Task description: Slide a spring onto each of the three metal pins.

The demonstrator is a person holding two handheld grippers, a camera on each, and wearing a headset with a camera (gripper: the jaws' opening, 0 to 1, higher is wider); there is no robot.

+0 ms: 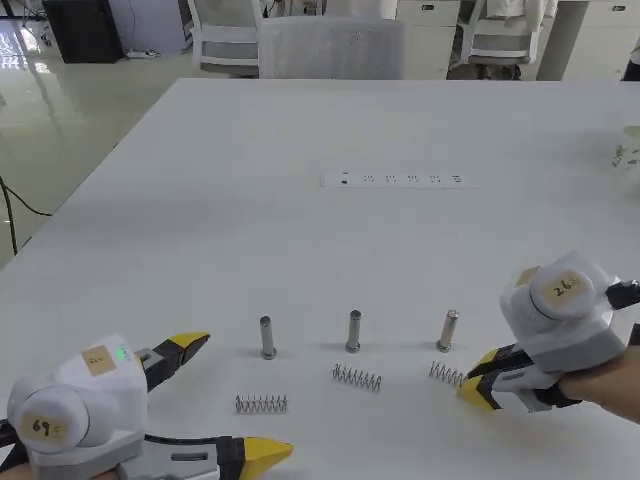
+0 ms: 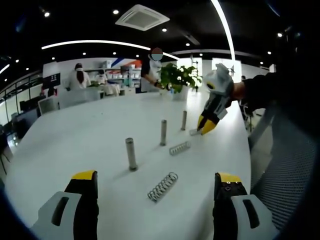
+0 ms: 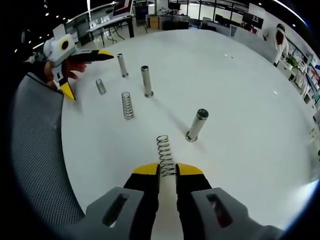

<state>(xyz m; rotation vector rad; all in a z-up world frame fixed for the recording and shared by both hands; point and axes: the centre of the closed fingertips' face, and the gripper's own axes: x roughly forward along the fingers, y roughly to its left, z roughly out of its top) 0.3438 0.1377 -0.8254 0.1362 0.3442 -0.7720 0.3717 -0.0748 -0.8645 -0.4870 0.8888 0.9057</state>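
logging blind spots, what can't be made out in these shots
Near end of the right spring: between the right gripper's jaws, right gripper view.
Body of the left gripper: cut by the bottom edge, head view.
Markings on the power strip: too small, head view.
Pale object: cut by the right edge, head view.

Right gripper pinches the rightmost spring, near the rightmost pin.

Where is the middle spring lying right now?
In the head view the middle spring lies flat on the white table, just on the person's side of the middle pin.
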